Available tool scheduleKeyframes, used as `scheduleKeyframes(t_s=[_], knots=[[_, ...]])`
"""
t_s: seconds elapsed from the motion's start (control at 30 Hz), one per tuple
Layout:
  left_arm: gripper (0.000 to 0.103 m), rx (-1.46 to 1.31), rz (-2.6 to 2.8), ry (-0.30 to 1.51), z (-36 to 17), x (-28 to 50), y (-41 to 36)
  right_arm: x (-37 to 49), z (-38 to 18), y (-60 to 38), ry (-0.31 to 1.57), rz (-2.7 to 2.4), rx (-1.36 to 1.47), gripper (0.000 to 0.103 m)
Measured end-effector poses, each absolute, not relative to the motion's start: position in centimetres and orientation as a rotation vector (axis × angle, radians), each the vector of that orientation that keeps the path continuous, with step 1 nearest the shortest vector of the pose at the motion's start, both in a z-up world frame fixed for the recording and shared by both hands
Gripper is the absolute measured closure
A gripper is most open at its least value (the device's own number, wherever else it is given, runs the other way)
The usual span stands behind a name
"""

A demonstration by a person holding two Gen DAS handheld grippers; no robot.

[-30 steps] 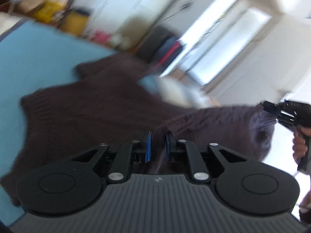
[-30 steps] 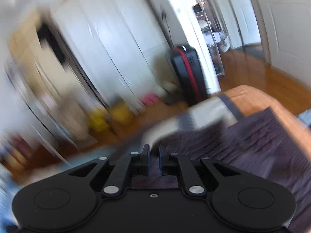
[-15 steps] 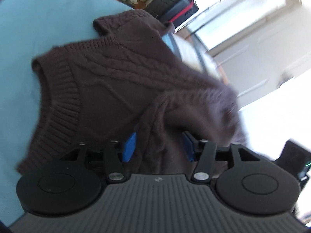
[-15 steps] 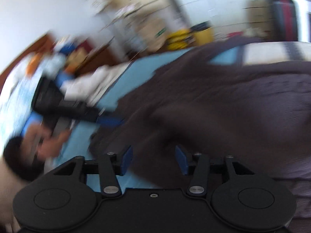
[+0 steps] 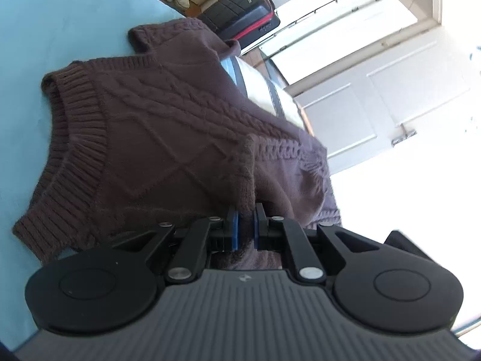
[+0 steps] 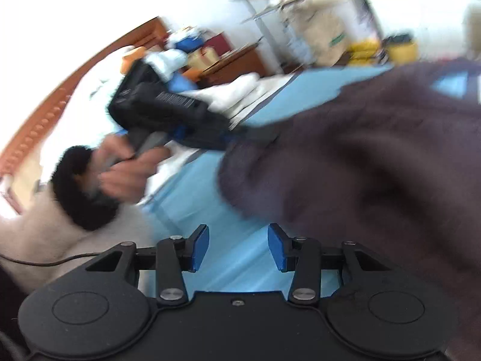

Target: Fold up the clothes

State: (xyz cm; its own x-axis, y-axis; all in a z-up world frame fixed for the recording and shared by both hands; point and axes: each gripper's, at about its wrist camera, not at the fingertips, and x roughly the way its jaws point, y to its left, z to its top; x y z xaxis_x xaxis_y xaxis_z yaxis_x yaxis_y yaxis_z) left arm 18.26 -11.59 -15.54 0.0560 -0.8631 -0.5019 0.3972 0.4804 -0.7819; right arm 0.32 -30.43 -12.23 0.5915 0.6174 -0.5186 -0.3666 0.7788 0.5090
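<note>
Pinching a sweater [image 5: 168, 138] fold, the left gripper [image 5: 244, 225] is clamped; right gripper [image 6: 238, 245] gapes wide — empty (blurred view).

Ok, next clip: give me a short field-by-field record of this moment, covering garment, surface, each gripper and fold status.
garment: brown cable-knit sweater, ribbed hem toward the left of the left wrist view
surface: light blue sheet
left gripper: shut on a raised fold of the sweater
right gripper: open, holds nothing, sheet between its fingers, sweater to its right
hand: grips the left gripper's handle, seen in the blurred right wrist view
fold status: under way, one edge lifted over the body
background: black suitcase
</note>
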Motion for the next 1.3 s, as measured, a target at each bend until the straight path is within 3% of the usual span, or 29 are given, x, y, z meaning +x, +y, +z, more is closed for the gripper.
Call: scheduleKeyframes(t_s=[0.07, 0.17, 0.2, 0.27, 0.37, 0.4, 0.47, 0.67, 0.83, 0.97, 1.07, 1.13, 1.3], knots=[[0.093, -0.474, -1.015, 1.169, -15.9, 18.2, -12.3, 0.9, -12.5, -31.6, 0.727, 0.499, 0.427, 0.049], [0.082, -0.421, -1.000, 1.206, -16.6, 18.4, -13.6, 1.1, -14.2, -32.8, 0.740, 0.376, 0.459, 0.031], [0.074, -0.417, -1.014, 1.207, -16.9, 18.4, -13.8, 1.3, -14.9, -33.2, 0.758, 0.332, 0.456, 0.031], [0.067, -0.436, -1.022, 1.237, -17.5, 18.3, -13.9, 1.2, -16.2, -34.3, 0.768, 0.277, 0.492, 0.031], [0.070, -0.495, -1.079, 1.208, -16.4, 17.3, -13.1, 1.0, -16.7, -35.4, 0.767, 0.402, 0.619, 0.029], [0.082, -0.514, -1.098, 1.198, -16.1, 17.0, -12.8, 1.0, -16.8, -35.7, 0.769, 0.448, 0.659, 0.029], [0.093, -0.553, -1.135, 1.177, -15.3, 16.4, -12.3, 1.2, -17.1, -34.6, 0.825, 0.599, 0.696, 0.029], [0.093, -0.564, -1.223, 1.093, -12.5, 13.8, -11.0, -0.6, -16.3, -32.9, 0.921, 0.798, 0.648, 0.030], [0.092, -0.403, -1.010, 1.290, -15.8, 14.8, -12.2, 0.0, -17.1, -32.6, 0.894, 0.627, 0.682, 0.030], [0.086, -0.403, -0.916, 1.355, -17.3, 15.9, -11.9, 0.4, -17.9, -30.8, 0.811, 0.546, 0.713, 0.030], [0.076, -0.418, -0.917, 1.350, -17.1, 15.8, -11.6, -0.4, -18.1, -29.2, 0.802, 0.600, 0.690, 0.052], [0.068, -0.433, -0.911, 1.353, -17.1, 15.7, -11.4, -1.3, -18.3, -29.4, 0.807, 0.670, 0.716, 0.056], [0.068, -0.411, -0.891, 1.349, -16.8, 15.6, -11.3, -3.0, -18.8, -30.1, 0.912, 0.658, 0.658, 0.064]])
